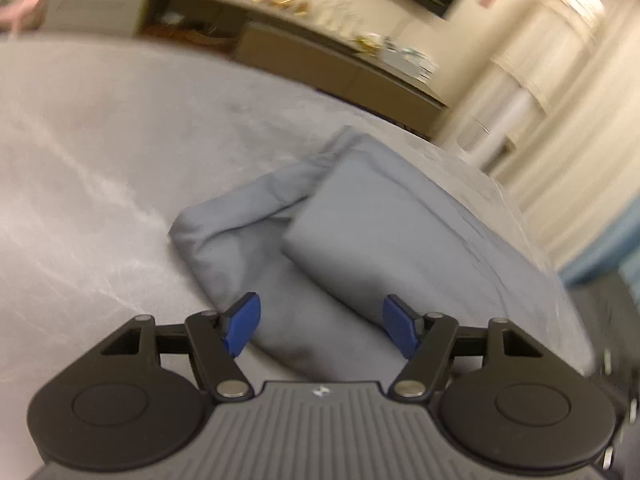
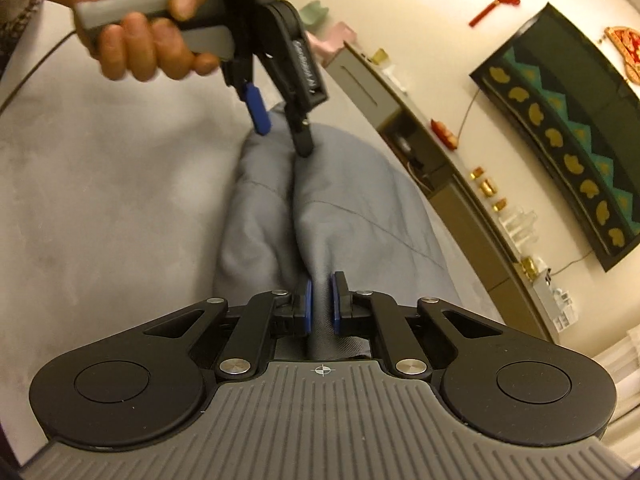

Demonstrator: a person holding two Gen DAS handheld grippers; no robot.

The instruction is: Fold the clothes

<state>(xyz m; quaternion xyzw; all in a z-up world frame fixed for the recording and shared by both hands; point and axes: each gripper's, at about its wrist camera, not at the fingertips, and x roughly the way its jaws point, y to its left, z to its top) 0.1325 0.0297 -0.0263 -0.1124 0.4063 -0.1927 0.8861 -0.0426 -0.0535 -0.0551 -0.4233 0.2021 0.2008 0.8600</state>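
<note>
Pinching a ridge of the grey garment (image 2: 340, 208) near the surface's near edge, right gripper (image 2: 320, 304) probably clenched; left gripper (image 1: 320, 328) released. Next: carry fold over.

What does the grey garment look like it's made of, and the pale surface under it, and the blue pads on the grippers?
Grey garment: probably a smooth woven cotton or blend, matte, with soft creases and stitched seams. Pale surface: looks like a plush, velvety cover; its nap shows lighter brushed streaks. Blue pads: seemingly matte rubber or soft plastic, though the frames leave that open.
</note>
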